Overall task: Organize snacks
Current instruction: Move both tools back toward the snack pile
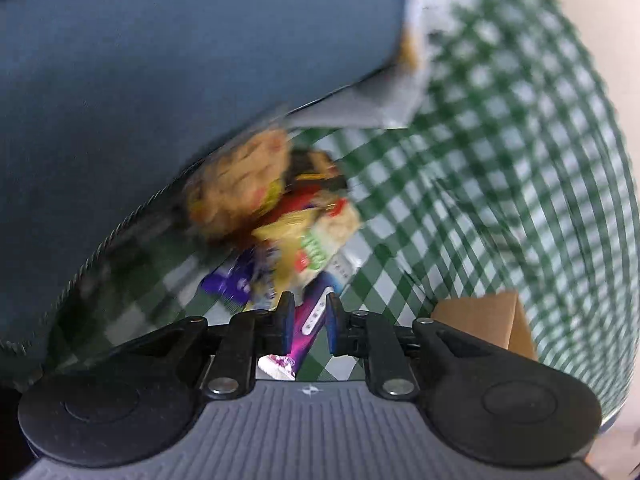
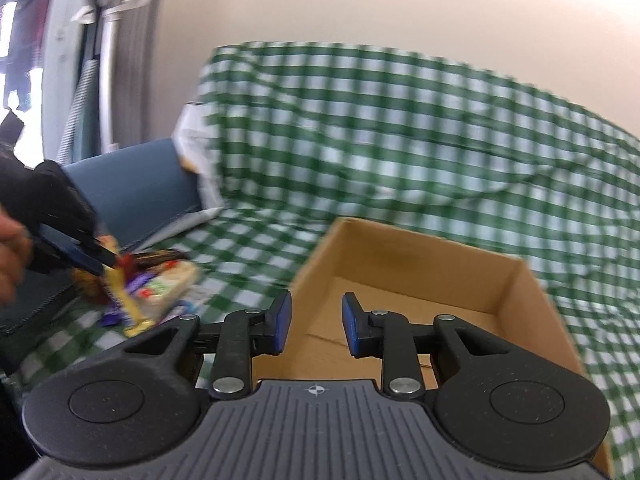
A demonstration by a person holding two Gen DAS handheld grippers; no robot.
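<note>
A pile of snack packets [image 1: 280,216] lies on the green-checked cloth [image 1: 500,160] beside a blue cushion [image 1: 160,80]. My left gripper [image 1: 310,320] is at the near end of the pile, its blue pads against the sides of a purple stick packet [image 1: 308,332]. From the right wrist view the left gripper [image 2: 110,266] dips into the same pile [image 2: 168,284], with a person's hand [image 2: 12,252] behind it. My right gripper [image 2: 316,324] hovers over an open cardboard box [image 2: 420,256]. Its jaws stand a little apart with nothing between them. The box looks empty.
The checked cloth [image 2: 400,128] drapes over a sofa-like back behind the box. A white bag or sheet [image 2: 196,140] sticks out by the blue cushion [image 2: 136,188]. A corner of the box [image 1: 480,316] shows right of the left gripper. A pale wall rises behind.
</note>
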